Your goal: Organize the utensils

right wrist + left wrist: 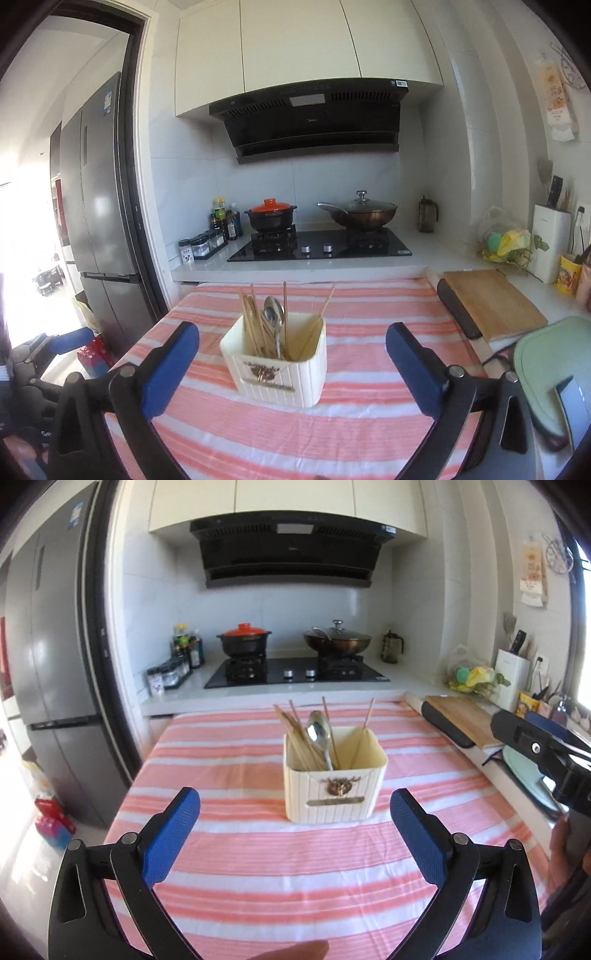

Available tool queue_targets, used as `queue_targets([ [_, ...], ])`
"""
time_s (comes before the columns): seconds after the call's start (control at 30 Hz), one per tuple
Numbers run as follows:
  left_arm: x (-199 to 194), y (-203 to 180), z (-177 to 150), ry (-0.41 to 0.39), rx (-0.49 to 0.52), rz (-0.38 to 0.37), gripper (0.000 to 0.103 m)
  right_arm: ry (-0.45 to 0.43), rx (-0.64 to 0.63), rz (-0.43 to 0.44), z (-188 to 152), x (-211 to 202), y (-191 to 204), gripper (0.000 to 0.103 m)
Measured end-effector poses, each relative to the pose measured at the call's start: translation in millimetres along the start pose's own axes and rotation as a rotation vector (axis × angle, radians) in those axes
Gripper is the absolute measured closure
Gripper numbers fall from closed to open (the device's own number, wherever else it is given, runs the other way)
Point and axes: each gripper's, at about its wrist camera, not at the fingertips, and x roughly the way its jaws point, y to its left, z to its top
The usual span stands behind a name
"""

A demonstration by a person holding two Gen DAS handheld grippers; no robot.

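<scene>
Both tongs, left (295, 808) & right (291, 341), apart, empty, w/ holder (334, 794) between; chopsticks (295, 731) & spoon (319, 734) inside. Task looks finished; next: withdraw.

You can't read any text here. The range hood (314, 114) at twelve o'clock carries a faint logo, the fridge (99, 177) at ten o'clock a blue sticker; both are too small.
</scene>
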Motion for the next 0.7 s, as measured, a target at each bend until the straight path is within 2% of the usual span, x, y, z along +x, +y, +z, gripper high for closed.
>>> queue_targets([
  [0.07, -13, -2, -10, -0.008, 0.010, 0.014, 0.000, 0.018, 0.014, -0.012, -14, -14, 1, 0.000],
  [0.17, -27, 0, -19, 0.007, -0.021, -0.020, 0.000, 0.054, 0.008, -0.058, -30, -28, 7, 0.000],
  [0.23, -36, 2, -21, 0.010, -0.040, -0.026, 0.000, 0.068, 0.014, -0.050, -37, -39, 9, 0.000],
  [0.53, -62, 10, -22, -0.002, -0.042, 0.102, 0.000, 0.078, -0.047, -0.059, -45, -75, 37, 0.000],
  [0.7, -71, 13, -22, 0.013, -0.044, 0.094, 0.000, 0.050, -0.065, -0.043, -43, -88, 50, 0.000],
])
